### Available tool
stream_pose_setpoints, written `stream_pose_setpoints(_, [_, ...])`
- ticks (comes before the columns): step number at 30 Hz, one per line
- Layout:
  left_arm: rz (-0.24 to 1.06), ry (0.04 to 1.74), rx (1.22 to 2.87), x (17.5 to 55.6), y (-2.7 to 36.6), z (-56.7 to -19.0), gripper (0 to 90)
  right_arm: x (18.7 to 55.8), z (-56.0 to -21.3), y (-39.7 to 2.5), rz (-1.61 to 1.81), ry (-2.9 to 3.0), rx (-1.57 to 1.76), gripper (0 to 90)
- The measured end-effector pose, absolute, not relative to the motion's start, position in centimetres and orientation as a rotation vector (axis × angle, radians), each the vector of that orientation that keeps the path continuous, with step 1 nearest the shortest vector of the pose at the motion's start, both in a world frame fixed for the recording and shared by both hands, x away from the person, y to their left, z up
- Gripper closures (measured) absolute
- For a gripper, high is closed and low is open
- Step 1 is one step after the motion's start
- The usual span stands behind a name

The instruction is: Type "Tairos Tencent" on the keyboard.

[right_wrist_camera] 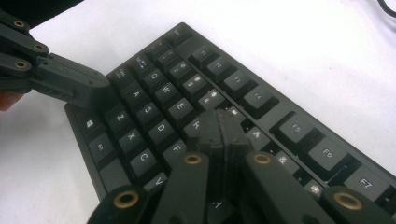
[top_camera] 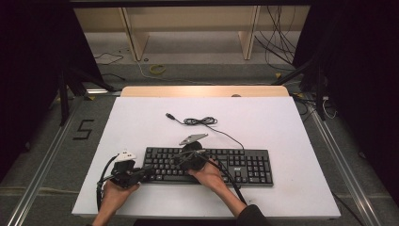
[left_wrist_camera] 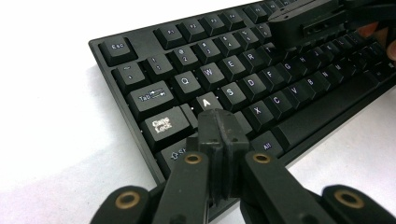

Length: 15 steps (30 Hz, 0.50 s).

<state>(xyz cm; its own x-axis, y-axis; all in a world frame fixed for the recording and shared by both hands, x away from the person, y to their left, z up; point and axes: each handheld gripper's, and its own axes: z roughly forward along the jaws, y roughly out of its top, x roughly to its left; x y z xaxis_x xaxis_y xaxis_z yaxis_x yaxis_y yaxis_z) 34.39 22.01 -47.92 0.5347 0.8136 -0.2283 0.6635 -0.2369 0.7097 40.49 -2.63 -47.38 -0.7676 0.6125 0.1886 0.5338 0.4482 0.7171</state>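
While lying flat along the near half of the white table (top_camera: 282, 127), black keyboard (top_camera: 244, 167) sits right under both tools, its cable (top_camera: 207, 121) trailing away behind. Left gripper (left_wrist_camera: 218, 122), jaws pressed together on nothing, tips down at the left end, touching or just above the keys below A, beside Caps Lock. Right gripper (right_wrist_camera: 219, 123), jaws likewise closed and empty, over the upper letter rows near R, well inside the left half.

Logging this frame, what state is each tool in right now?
Left tool: shut, empty, tips over the keyboard near the A key.
Right tool: shut, empty, tips by the R key.
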Motion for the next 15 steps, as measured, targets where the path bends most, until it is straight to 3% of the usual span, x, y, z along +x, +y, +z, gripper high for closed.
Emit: stream_pose_setpoints(15, [0.232,1.205,1.980,34.53,22.00,-48.06,89.1,40.65,-47.60,-2.22,1.197,2.602,1.028,90.0])
